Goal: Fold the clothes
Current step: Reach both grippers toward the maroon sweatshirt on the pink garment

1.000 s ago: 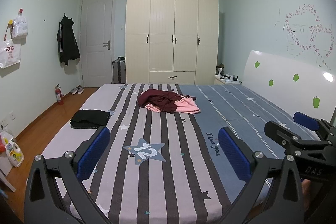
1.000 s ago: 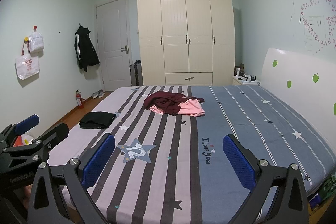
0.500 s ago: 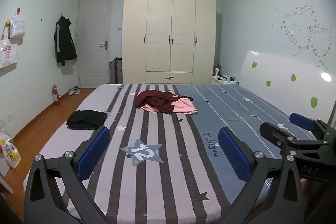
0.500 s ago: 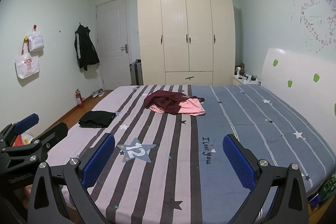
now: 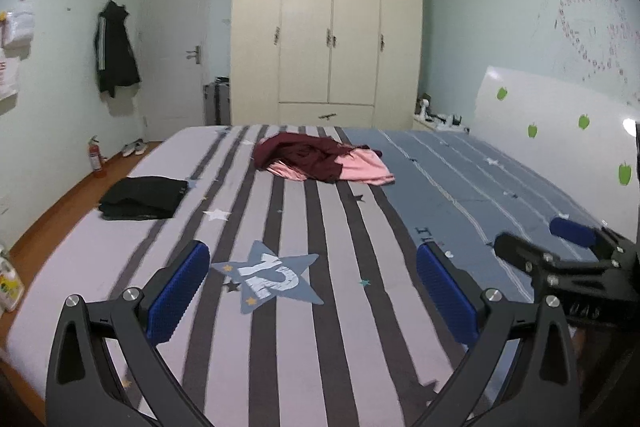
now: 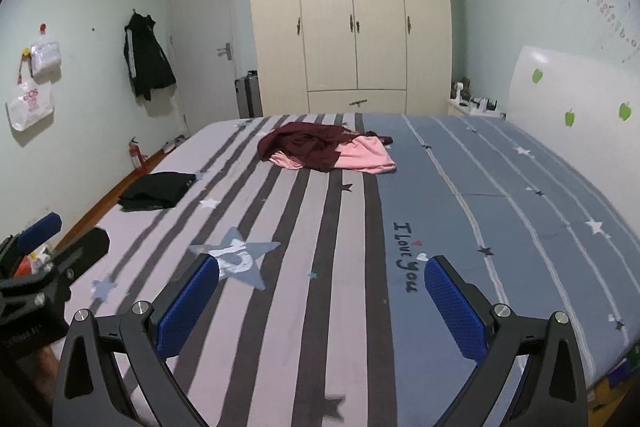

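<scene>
Clothes first: the maroon garment (image 5: 304, 157) lies crumpled on top of the pink garment (image 5: 362, 169), a heap out in the middle of the bed (image 5: 280, 327) towards its far edge, the one facing the wardrobe (image 5: 326, 27). You are at the near edge with both claws wide open and holding nothing. Your left claw (image 5: 312, 293) hangs over the near stripes, and the heap sits straight ahead of it, well apart, almost on its centre line. Your right claw (image 6: 322, 301) sees the same heap (image 6: 316, 151) ahead and just a shade to its left. So neither claw has much of an edge on reach; by my reading the left one is lined up a touch better on the maroon end, the right one on the pink end. The heap's long axis runs across your view, maroon at the left, pink trailing right, which suits a two-claw pickup, one at each end. Over by the bed's left edge a black garment (image 5: 142, 201) lies flat and looks already folded, nearer your left claw but off to the side. The move, I reckon, is a long reach forward across the bed.
</scene>
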